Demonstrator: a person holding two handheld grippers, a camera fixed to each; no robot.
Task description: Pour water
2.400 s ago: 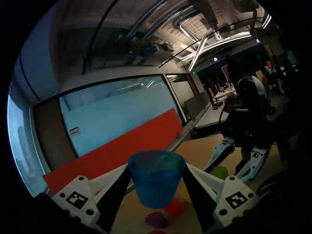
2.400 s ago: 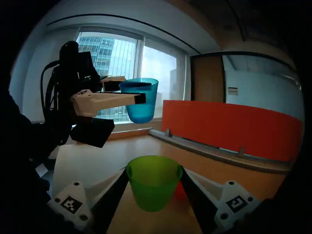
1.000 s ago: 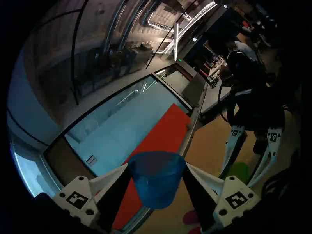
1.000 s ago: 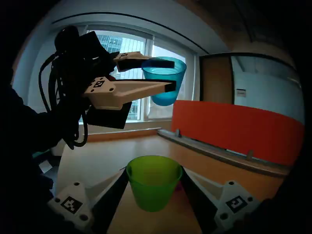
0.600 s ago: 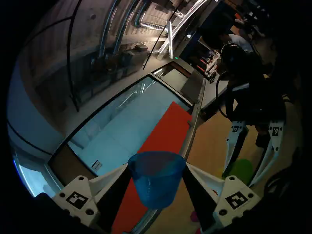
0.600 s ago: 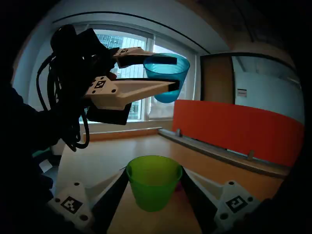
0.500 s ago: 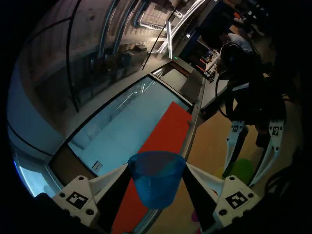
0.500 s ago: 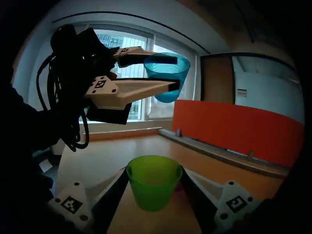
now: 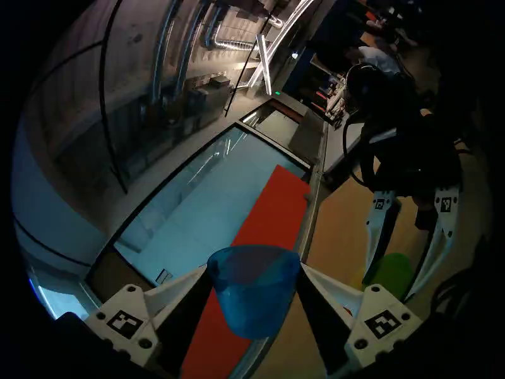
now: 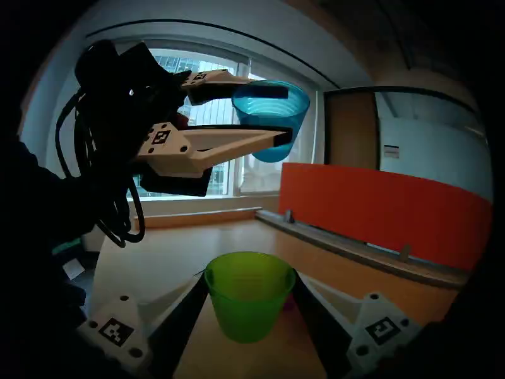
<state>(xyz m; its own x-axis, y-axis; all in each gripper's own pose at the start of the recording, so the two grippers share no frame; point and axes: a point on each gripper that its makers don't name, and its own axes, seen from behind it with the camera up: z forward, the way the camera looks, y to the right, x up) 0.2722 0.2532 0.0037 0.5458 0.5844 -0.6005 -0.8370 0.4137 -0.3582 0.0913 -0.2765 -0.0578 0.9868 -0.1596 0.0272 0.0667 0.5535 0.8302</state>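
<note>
Left gripper view: left gripper (image 9: 254,281) clamped on blue cup (image 9: 254,303), both fingers pressing its sides, wrist rolled hard over (room steeply slanted). Green cup (image 9: 391,270) lower right, over desk (image 9: 344,234).

Right gripper view: right gripper (image 10: 249,287) closed on green cup, upright, low over desk (touching or not: cannot tell). Blue cup held high above and beyond it, tipped slightly. No stream visible. Pour apparently not started. Left to do: align over green rim, tilt further.

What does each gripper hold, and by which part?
The left gripper clamps the blue cup by its side walls; the right gripper clamps the green cup likewise.
</note>
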